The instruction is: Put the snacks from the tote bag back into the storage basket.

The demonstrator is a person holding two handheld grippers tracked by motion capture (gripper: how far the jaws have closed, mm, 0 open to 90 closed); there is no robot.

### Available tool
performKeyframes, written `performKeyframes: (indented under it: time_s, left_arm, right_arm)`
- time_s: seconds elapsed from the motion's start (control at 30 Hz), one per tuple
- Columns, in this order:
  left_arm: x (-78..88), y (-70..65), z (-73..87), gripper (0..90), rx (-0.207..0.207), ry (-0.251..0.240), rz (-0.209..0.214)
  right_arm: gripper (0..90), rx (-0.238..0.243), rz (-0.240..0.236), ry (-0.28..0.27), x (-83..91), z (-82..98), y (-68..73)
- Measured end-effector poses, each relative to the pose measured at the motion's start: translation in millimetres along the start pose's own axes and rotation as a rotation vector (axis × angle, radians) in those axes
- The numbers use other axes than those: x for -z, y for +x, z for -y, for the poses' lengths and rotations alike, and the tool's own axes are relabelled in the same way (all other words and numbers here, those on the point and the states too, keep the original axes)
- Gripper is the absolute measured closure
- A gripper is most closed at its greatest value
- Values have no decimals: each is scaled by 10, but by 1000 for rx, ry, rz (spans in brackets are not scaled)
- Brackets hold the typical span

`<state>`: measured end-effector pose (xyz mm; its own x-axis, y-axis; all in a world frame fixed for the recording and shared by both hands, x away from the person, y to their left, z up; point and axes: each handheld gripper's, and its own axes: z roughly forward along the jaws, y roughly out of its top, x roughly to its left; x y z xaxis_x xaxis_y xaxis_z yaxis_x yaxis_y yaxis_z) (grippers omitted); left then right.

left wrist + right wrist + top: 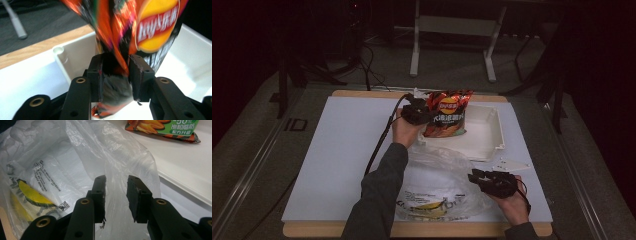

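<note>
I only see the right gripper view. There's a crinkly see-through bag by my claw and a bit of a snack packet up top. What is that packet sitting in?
Observer: The chip bag stands upright in a white tray at the far side of the table.
Operator: Is something holding it up?
Observer: The left claw has the chip bag's edge between its jaws, and the jaws stand apart.
Operator: And where is my claw?
Observer: The right claw is at the right edge of the plastic bag, which lies nearer the person than the tray does.
</note>
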<state>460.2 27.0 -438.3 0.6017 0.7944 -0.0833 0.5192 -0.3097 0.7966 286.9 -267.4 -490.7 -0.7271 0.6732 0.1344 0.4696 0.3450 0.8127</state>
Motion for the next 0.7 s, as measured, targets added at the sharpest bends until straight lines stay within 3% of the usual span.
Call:
performKeyframes:
  time_s: [0.13,0.33,0.4,0.53,0.7]
  left_arm:
    - [-58,-11,44,628,8,14,-1]
    - [-113,-12,93,648,-27,74,-48]
    - [-129,1,118,654,-21,87,-55]
    - [-156,1,144,684,-36,112,-59]
    - [-144,-34,141,728,-55,108,-41]
  right_arm:
    - [680,1,1,0,2,2,0]
    - [680,1,-1,2,0,6,-4]
    - [680,2,1,2,0,9,-7]
    - [680,-3,0,5,-1,16,-4]
    - [680,-3,-2,6,-5,17,-3]
